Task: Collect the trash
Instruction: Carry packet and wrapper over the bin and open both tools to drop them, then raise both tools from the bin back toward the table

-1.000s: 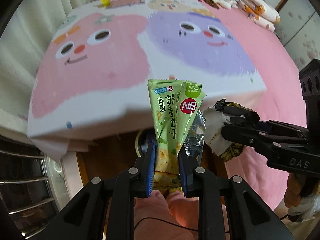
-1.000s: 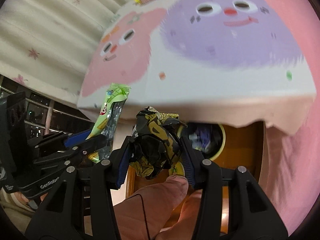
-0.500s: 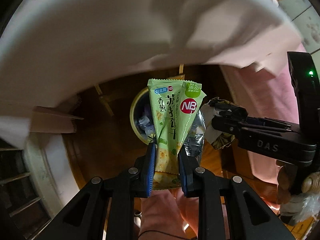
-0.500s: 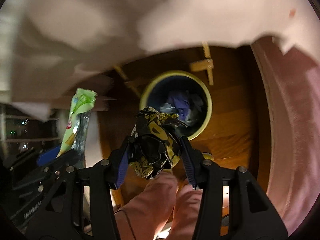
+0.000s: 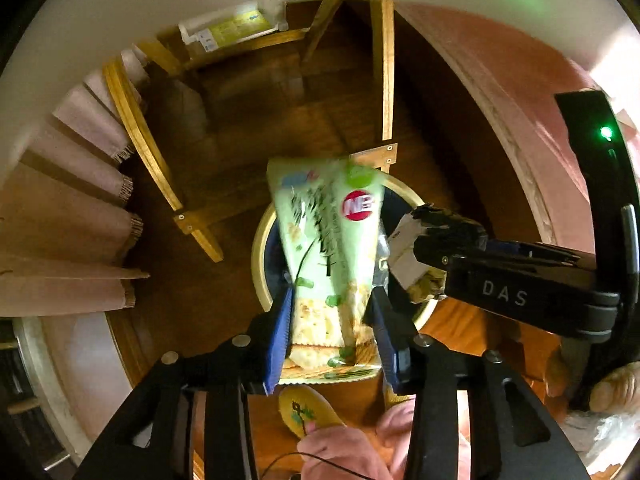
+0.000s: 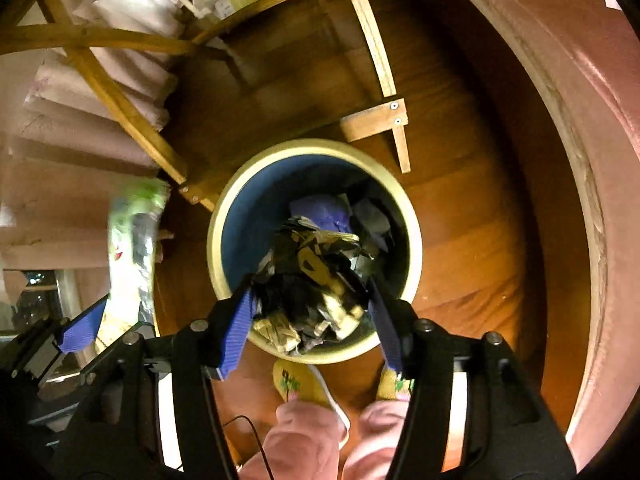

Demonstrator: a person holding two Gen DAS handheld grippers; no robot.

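The left gripper (image 5: pixel 332 332) is hanging over a round bin (image 5: pixel 258 240) with a pale rim and dark blue inside, its two blue-padded fingers (image 5: pixel 280 328) standing a packet's width apart. A green cracker packet (image 5: pixel 328 248) is sitting between them, its lower end at the pads and its upper end fanning out beyond the fingertips; the packet is blurred, and whether the pads are pressing on it cannot be told. The right gripper (image 6: pixel 312 308) is hanging directly above the same bin (image 6: pixel 316 148), its fingers (image 6: pixel 240 320) spread wide with a crumpled black and gold wrapper (image 6: pixel 312 280) lying between them; whether the pads are touching the wrapper cannot be told. Beyond the right fingertips, dark and purple rubbish (image 6: pixel 324 212) is lying at the bottom of the bin. Seen from the left wrist, the right gripper (image 5: pixel 432 256) is reaching in from the right, just beside the packet, with the crumpled wrapper (image 5: pixel 412 256) at its tip. Below both sets of fingers, pink trouser legs (image 6: pixel 308 440) and yellow slippers (image 6: pixel 296 384) are standing on the wooden floor (image 6: pixel 472 216) beside the bin. Wooden frame legs (image 6: pixel 376 120) are standing beyond the bin.
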